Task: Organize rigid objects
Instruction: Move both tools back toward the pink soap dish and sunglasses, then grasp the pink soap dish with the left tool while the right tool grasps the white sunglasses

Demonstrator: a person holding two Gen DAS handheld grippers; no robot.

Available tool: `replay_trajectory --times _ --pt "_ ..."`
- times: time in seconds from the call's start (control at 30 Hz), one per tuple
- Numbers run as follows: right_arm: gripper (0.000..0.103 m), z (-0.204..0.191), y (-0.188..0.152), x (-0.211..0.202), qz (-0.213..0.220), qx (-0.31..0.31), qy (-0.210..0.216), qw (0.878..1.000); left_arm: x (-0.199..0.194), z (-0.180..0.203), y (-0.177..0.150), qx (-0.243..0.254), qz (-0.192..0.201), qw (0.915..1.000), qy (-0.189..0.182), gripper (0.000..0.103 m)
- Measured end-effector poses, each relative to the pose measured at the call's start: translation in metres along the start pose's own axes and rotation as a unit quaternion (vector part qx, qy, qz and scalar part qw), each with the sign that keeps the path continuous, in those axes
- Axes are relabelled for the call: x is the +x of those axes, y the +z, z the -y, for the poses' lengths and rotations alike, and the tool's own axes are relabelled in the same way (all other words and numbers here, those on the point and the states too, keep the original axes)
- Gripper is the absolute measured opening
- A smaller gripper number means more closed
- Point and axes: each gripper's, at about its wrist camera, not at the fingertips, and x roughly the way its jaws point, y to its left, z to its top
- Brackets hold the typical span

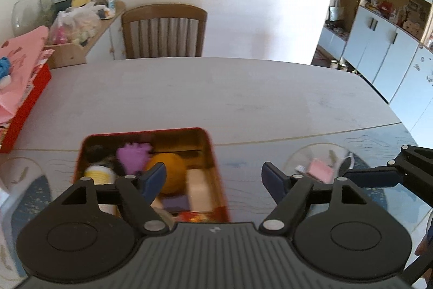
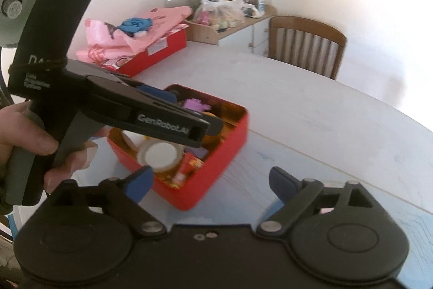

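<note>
Grey table (image 1: 243,94) with a wooden chair (image 1: 163,31) at 12 o'clock and a cloth-covered red box (image 1: 27,102) at 9 o'clock. The red tin (image 1: 216,167), filled with small objects, lies under the left gripper (image 1: 213,178). Left and right gripper (image 2: 209,183) jaws gape wide, empty; tin at 11 o'clock of the right.

The left black two-finger gripper with blue pads (image 1: 213,179) has its jaws apart, nothing between them; the right black gripper with blue pads (image 2: 209,184) stands wide too, empty; a bare hand (image 2: 29,142) grasps the left gripper's grey handle.
</note>
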Motion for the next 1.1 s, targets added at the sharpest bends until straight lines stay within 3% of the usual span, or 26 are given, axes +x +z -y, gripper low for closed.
replay_trajectory --times 0.2,0.77,0.93,1.1 --pt "0.102 0.033 -0.024 -0.023 0.007 0.029 -0.017 0.999 0.006 0.035 -0.002 0.006 0.003 0.9999 -0.015 0.083" --pt "0.102 0.123 -0.081 -0.055 -0.013 0.076 -0.070 0.995 0.064 0.117 -0.011 0.046 -0.042 0.9975 -0.033 0.083" --pt "0.100 0.141 -0.090 -0.054 -0.021 0.078 -0.067 0.994 0.086 0.133 -0.014 0.065 -0.064 0.9951 -0.038 0.083" --pt "0.091 0.151 -0.096 -0.043 -0.038 0.053 -0.072 0.995 0.106 0.144 -0.015 0.095 -0.074 0.9920 -0.038 0.083"
